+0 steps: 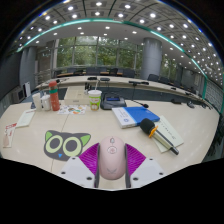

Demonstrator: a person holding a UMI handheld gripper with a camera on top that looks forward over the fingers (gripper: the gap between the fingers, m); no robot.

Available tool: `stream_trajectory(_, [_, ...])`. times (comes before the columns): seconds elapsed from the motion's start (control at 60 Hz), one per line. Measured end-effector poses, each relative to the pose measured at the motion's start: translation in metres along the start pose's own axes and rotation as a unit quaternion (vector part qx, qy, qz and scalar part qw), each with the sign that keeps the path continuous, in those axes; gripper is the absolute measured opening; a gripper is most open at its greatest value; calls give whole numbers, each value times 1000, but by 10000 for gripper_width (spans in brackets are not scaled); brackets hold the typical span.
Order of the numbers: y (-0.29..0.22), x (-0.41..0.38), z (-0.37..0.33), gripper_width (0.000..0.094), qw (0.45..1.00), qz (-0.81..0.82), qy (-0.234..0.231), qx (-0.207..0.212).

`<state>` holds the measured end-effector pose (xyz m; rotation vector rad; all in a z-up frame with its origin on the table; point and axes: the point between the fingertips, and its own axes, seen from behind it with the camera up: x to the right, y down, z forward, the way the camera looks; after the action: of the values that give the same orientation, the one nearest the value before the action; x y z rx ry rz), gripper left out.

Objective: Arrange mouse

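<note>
A pale pink computer mouse [112, 160] sits lengthwise between my two fingers, its nose pointing away from me. My gripper [112, 150] is shut on the mouse. The left magenta pad [91, 156] and the right one [134, 156] press against its sides. Just to the left of the fingers, a grey mouse mat [64, 145] with a green-eyed cat face lies flat on the pale table [100, 128]. I cannot tell whether the mouse rests on the table or hangs a little above it.
Ahead on the right are a blue-edged notebook [127, 116], a yellow-and-black handled tool [151, 129] and a white sheet [166, 133]. A paper cup [95, 100] and bottles [54, 97] stand at the back left. Beyond the table are desks and chairs.
</note>
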<state>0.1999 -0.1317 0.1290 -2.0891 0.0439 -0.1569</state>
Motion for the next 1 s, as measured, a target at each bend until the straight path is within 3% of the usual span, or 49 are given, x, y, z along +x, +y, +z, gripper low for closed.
stream_trajectory(0.117, [-56, -47, 4, 347, 999, -13, -8, 33])
stream_trajectory(0.25, [-74, -124, 28, 346, 998, -33, -42, 35])
stream_trajectory(0.417, [-30, -202, 82, 346, 996, -39, -77, -14])
stream_trajectory(0.583, [26, -228, 129, 357, 995, -40, -77, -57])
stream_trajectory(0.7, [56, -237, 144, 478, 991, -28, -95, -91])
stream_trajectory(0.733, [51, -235, 144, 530, 992, -21, -95, -80])
stream_trajectory(0.817, [49, -229, 135, 870, 992, -23, -89, -89])
stream_trajectory(0.85, [44, -226, 127, 828, 992, -25, -83, -86])
stream_trajectory(1.0, [5, -212, 60, 852, 995, -31, -69, -58])
